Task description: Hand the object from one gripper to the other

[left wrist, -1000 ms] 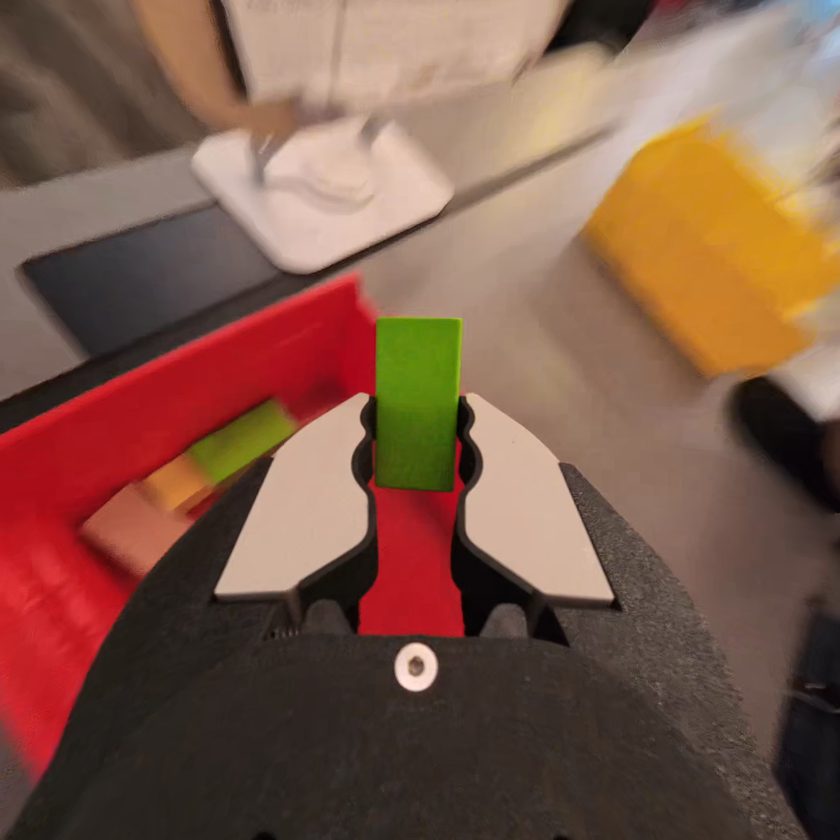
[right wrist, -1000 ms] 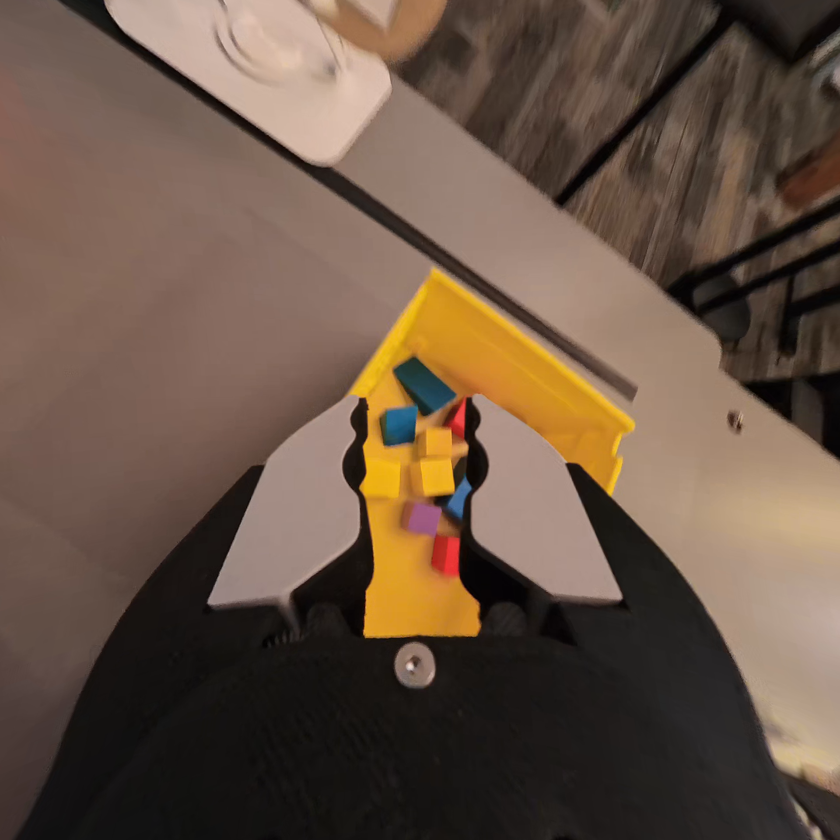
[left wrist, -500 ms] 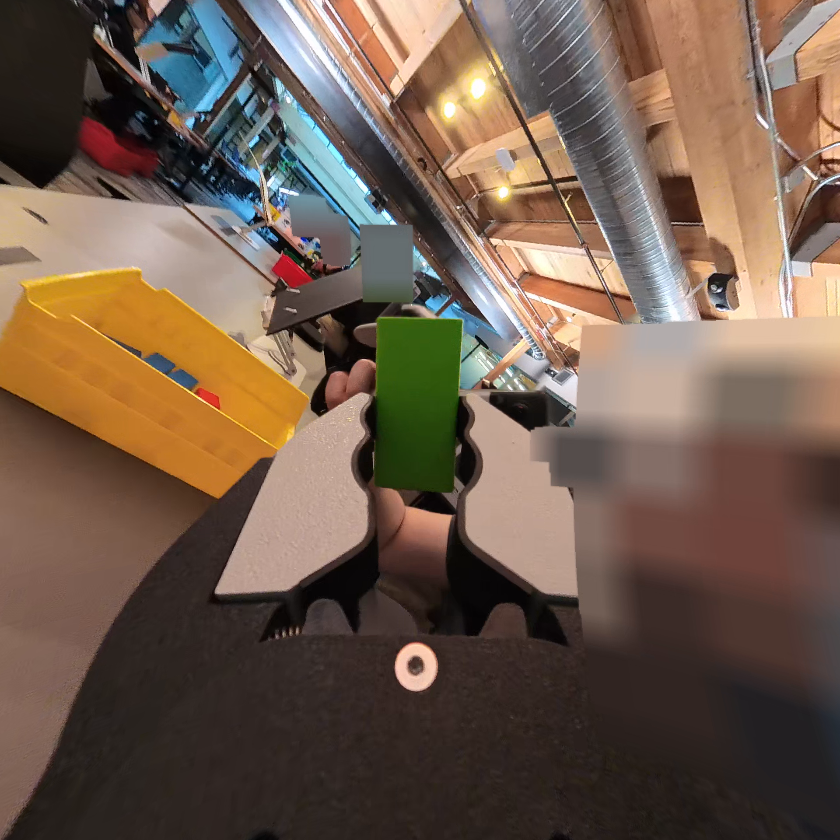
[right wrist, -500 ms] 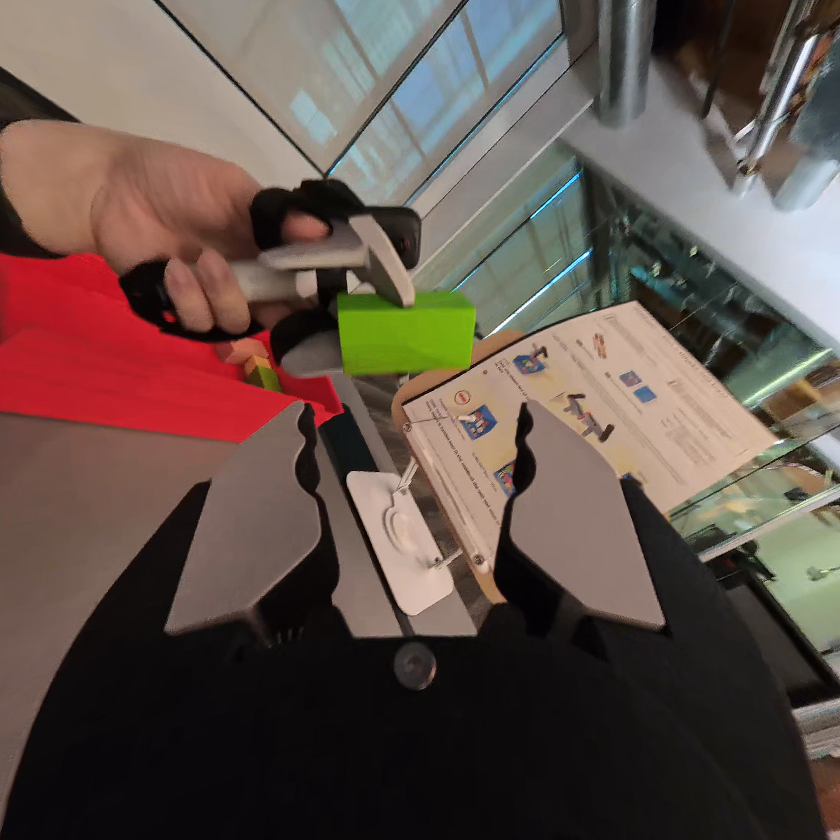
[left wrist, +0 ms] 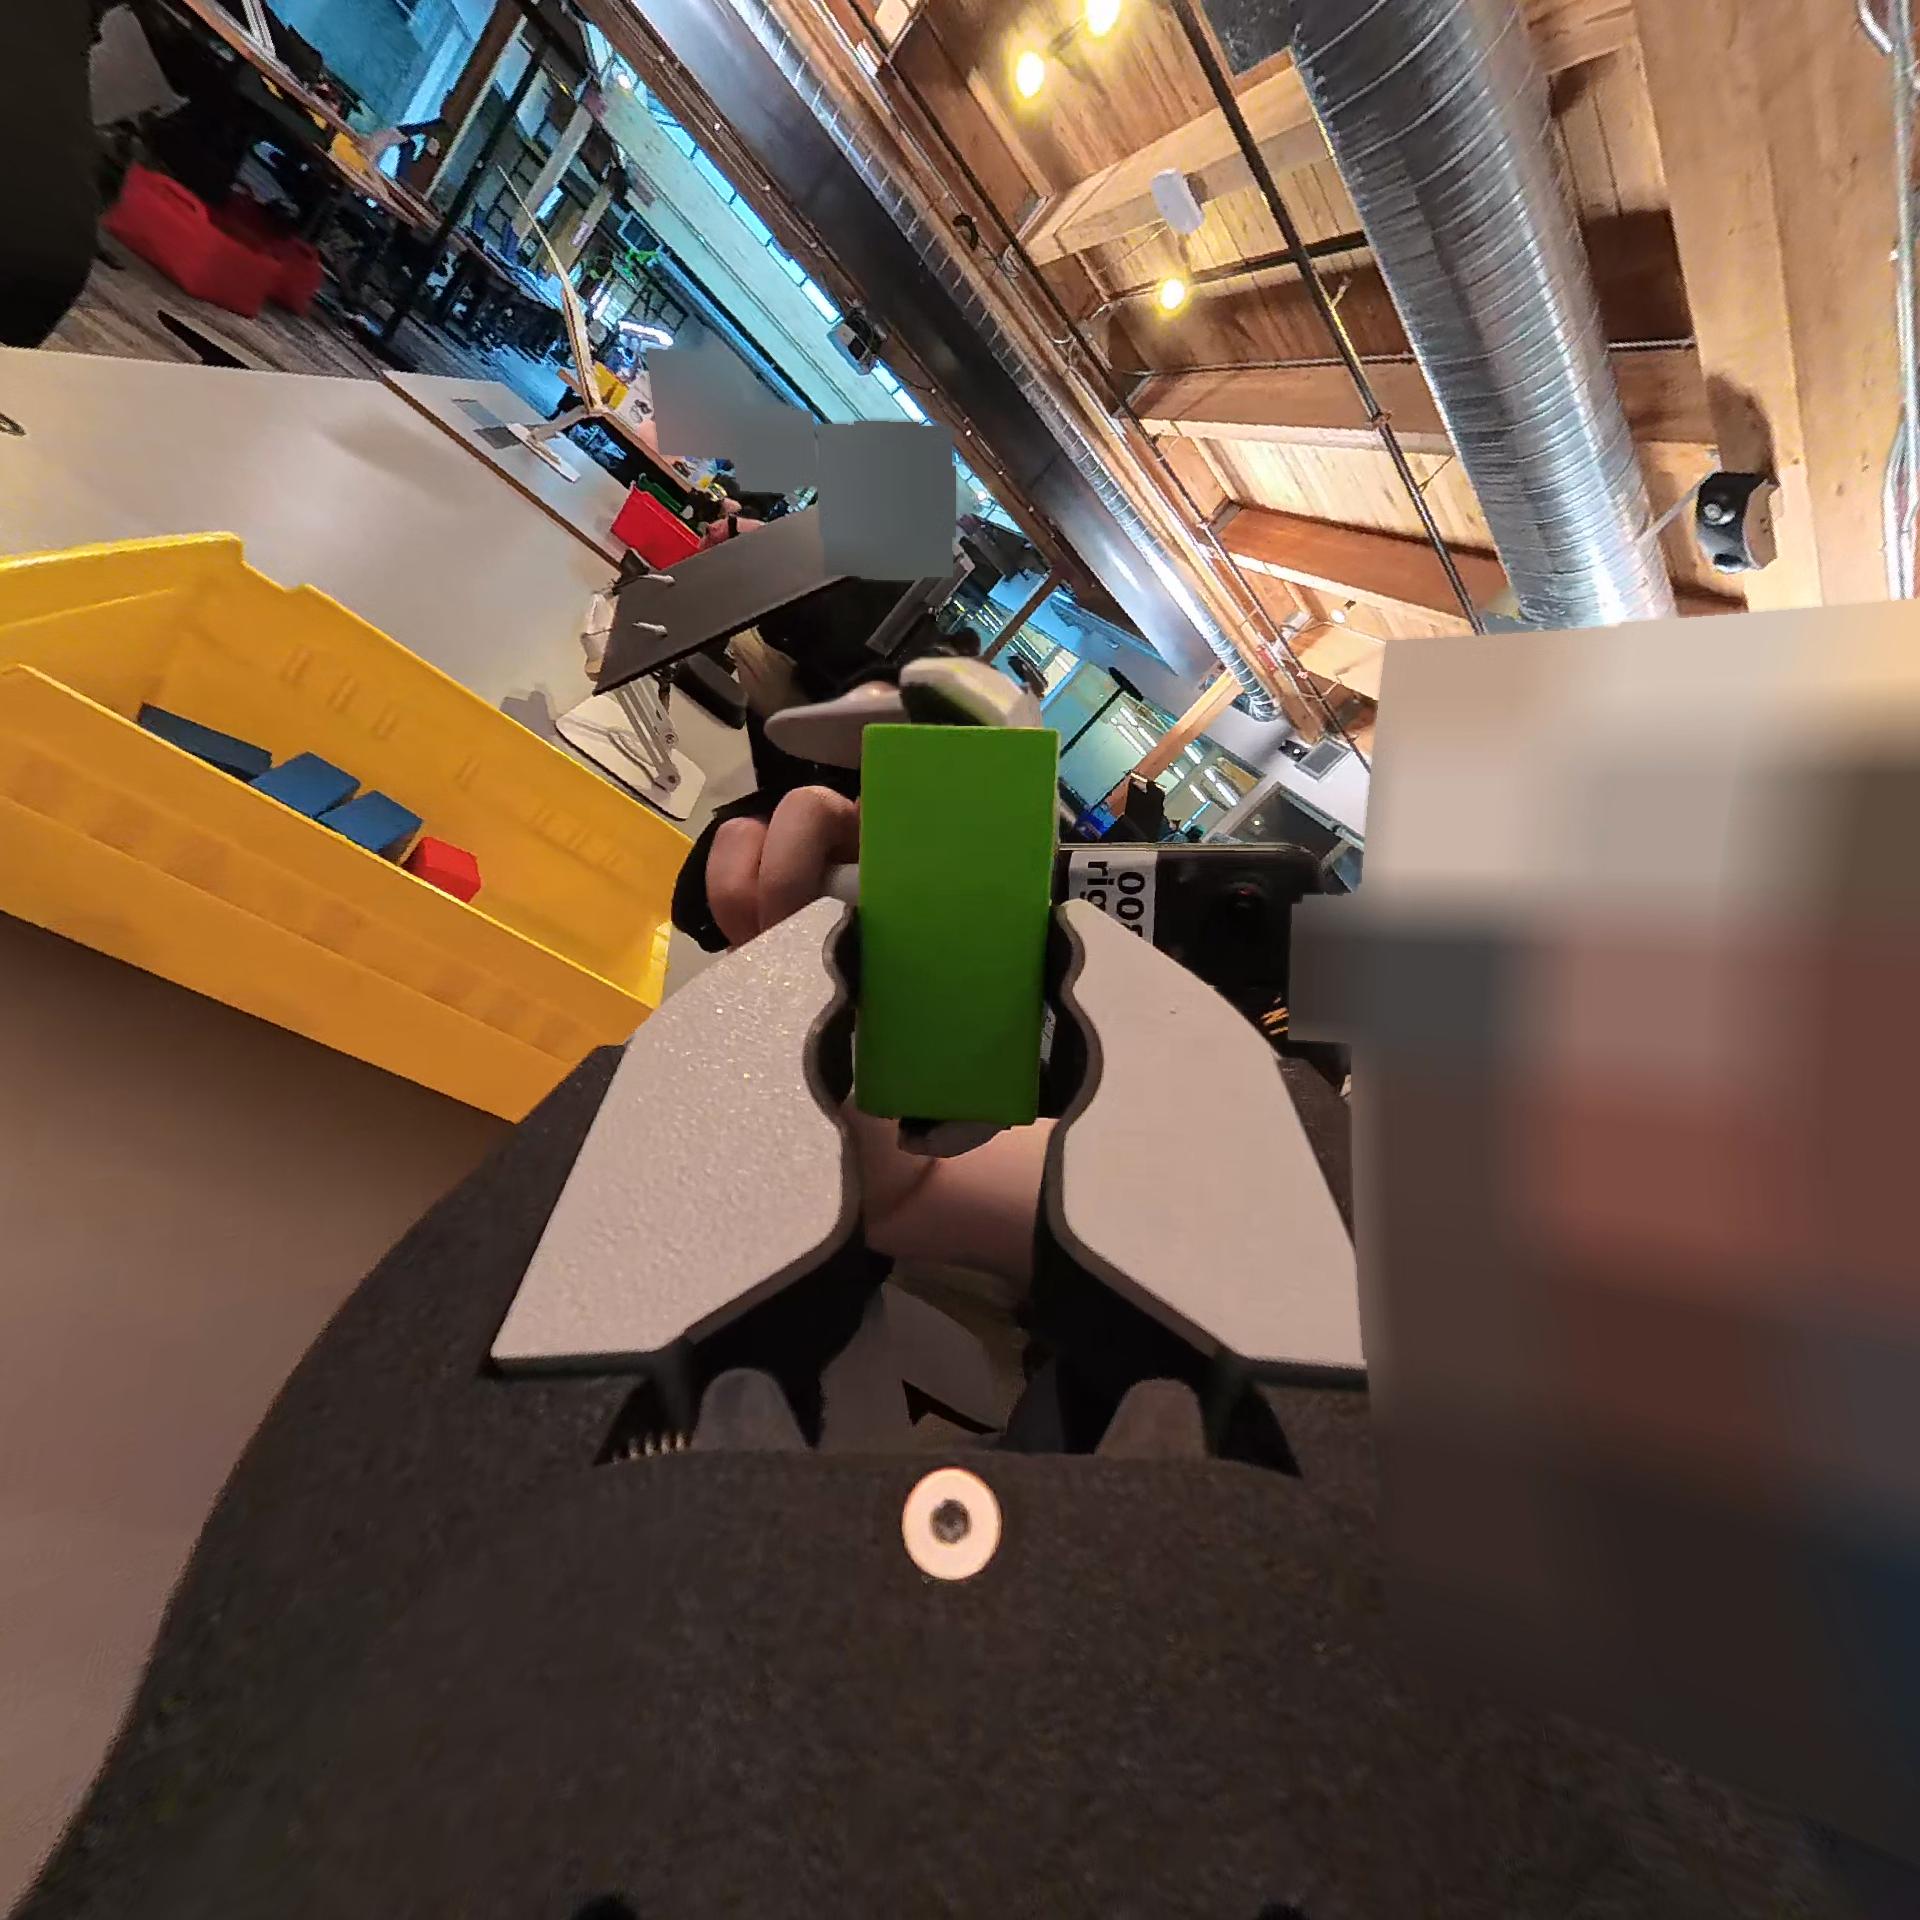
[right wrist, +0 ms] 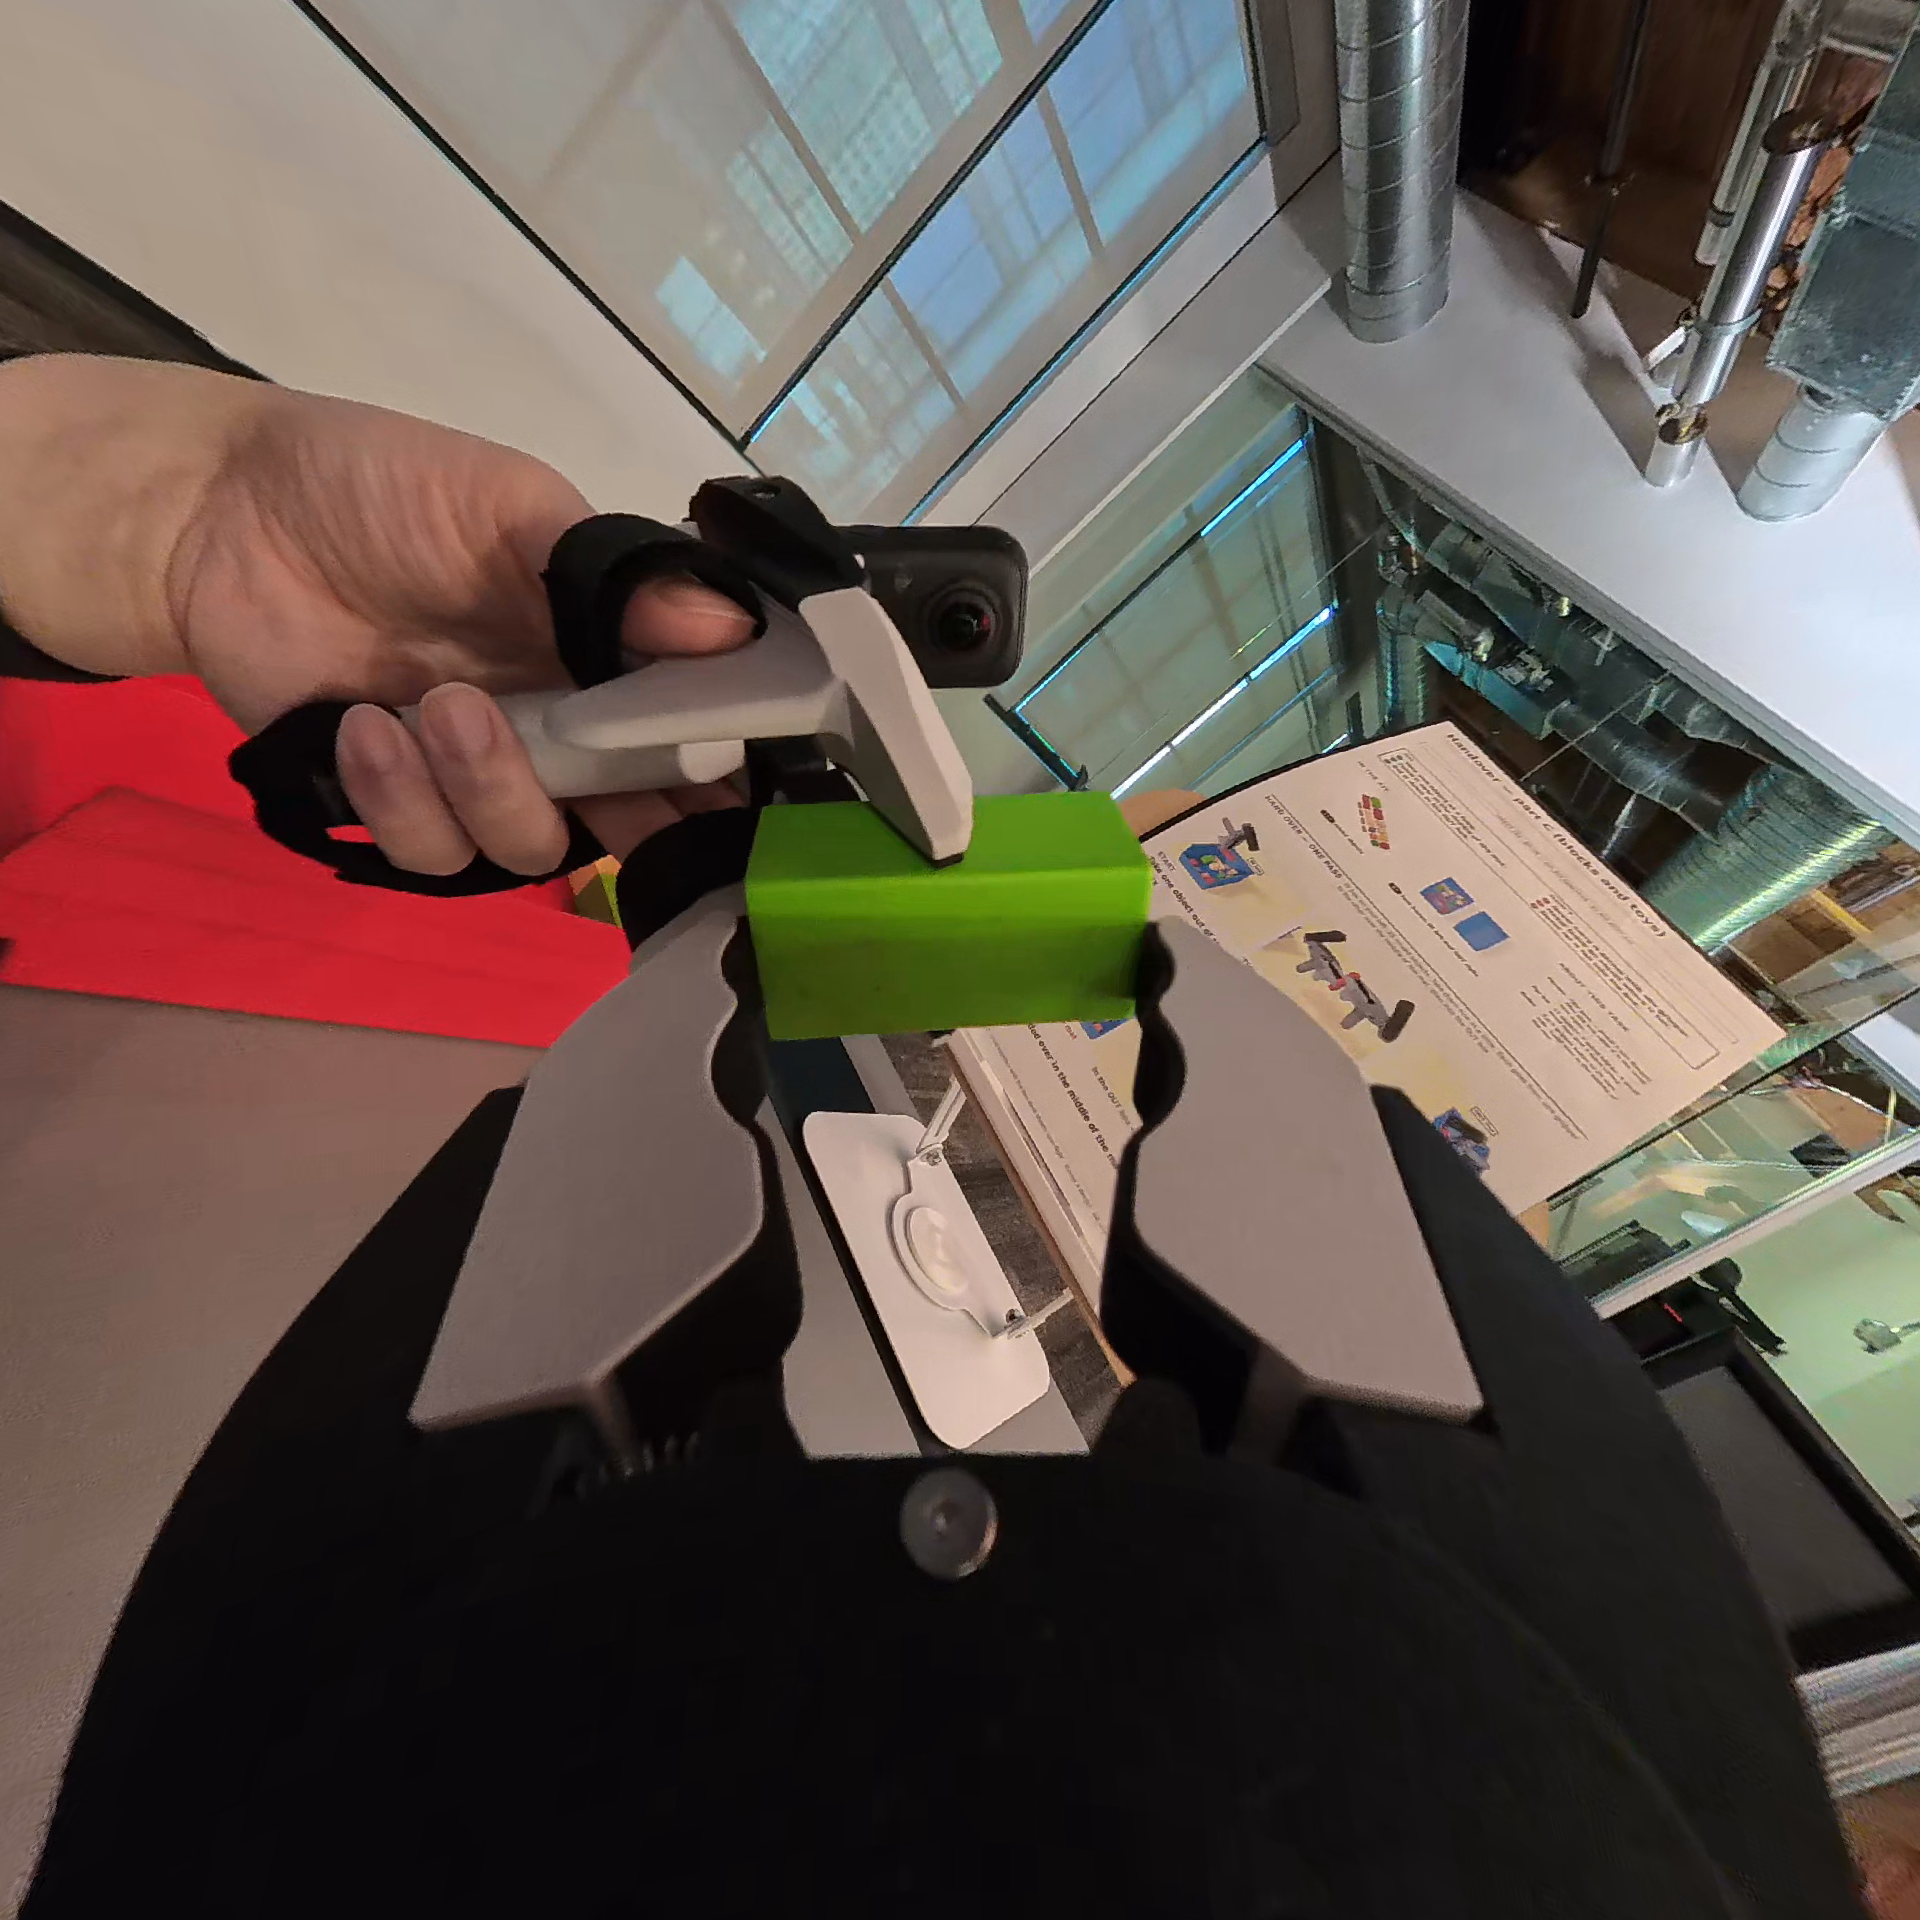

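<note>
Pinching the green block upright between its grey fingers, the left gripper held it in mid-air above the worktop. In the right wrist view the same block lay crosswise, and the right gripper stood spread around it, one finger beside each end; whether they touched it I could not tell. Farther off at ten o'clock in the left wrist view sat a yellow bin holding blue blocks and a red block. Beyond the hand at nine o'clock in the right wrist view lay a red bin.
</note>
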A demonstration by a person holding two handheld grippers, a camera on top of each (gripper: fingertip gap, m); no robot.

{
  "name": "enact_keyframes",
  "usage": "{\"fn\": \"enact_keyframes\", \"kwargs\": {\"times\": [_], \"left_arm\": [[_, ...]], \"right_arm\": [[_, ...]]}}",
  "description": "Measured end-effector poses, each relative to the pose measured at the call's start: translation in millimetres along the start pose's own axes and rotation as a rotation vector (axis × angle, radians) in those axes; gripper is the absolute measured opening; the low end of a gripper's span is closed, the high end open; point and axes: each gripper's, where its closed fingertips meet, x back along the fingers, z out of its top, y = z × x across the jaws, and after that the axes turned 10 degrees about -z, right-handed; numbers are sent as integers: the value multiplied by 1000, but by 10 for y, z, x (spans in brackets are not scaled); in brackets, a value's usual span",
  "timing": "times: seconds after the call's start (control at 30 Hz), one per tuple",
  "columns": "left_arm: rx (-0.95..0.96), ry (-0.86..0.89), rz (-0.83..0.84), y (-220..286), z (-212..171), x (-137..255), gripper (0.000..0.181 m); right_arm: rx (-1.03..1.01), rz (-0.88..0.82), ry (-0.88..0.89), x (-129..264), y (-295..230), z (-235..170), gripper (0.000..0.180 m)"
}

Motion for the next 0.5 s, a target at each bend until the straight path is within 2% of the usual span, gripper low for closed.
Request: {"fn": "enact_keyframes", "kwargs": {"times": [0.4,0.5], "left_arm": [[-19,-15,2,-7,-16,-9,34],[-55,4,38,-32,40,33,42]], "right_arm": [[41,-17,-13,-5,3,-17,71],[31,10,-39,5,10,-40,71]]}}
